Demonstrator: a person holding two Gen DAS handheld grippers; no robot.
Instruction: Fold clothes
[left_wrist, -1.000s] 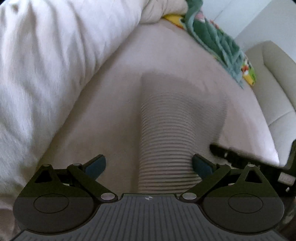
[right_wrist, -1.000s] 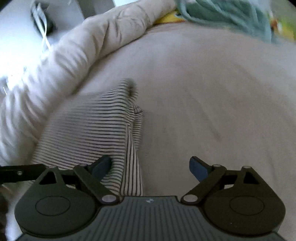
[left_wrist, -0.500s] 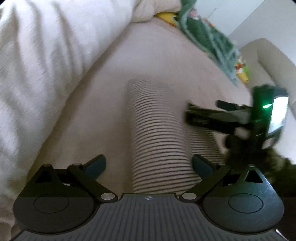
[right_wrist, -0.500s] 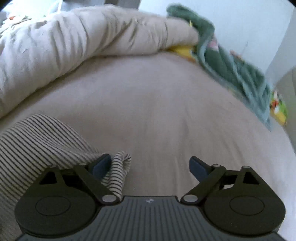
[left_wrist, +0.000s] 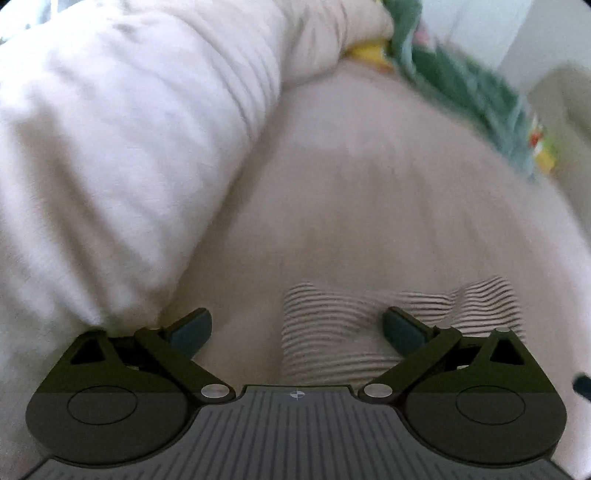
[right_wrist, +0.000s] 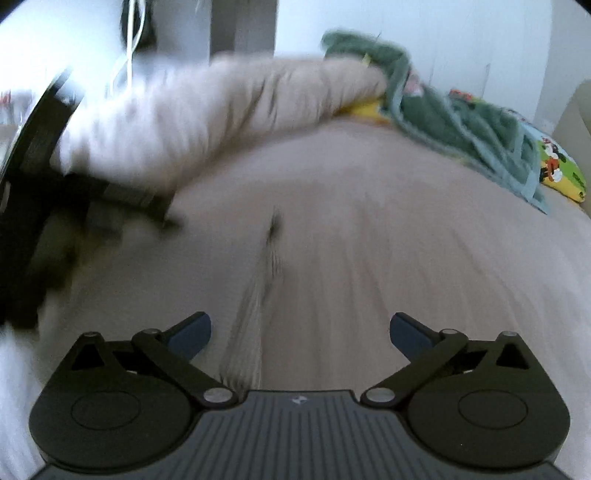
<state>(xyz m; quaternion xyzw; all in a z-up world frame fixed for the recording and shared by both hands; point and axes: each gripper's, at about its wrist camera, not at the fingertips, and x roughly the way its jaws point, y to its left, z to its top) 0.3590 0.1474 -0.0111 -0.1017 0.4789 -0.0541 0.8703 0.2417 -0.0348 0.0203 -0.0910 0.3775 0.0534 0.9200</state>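
Both of my grippers are released now: the left gripper (left_wrist: 297, 328) has its jaws spread wide with nothing pressed between the pads, and the right gripper (right_wrist: 300, 332) is also fully apart after its jaws have just been opening, and I see no cloth pinched there. The striped garment (left_wrist: 354, 321) lies on the beige bed sheet (left_wrist: 369, 203), bunched just in front of my left fingers and partly reaching past the right one. In the right wrist view it is only a narrow blurred streak between the jaws, so I cannot tell its exact edge. My worry is this: the pictures are smeared, which suggests quick movement, and if I close on the cloth in such a hurry I may catch one layer only, or take the sheet together with it, and the fold will come crooked. The white duvet (left_wrist: 129, 147) is very near my left finger, so I could also snag it. The green blanket (right_wrist: 461, 122) is well apart and should not disturb.
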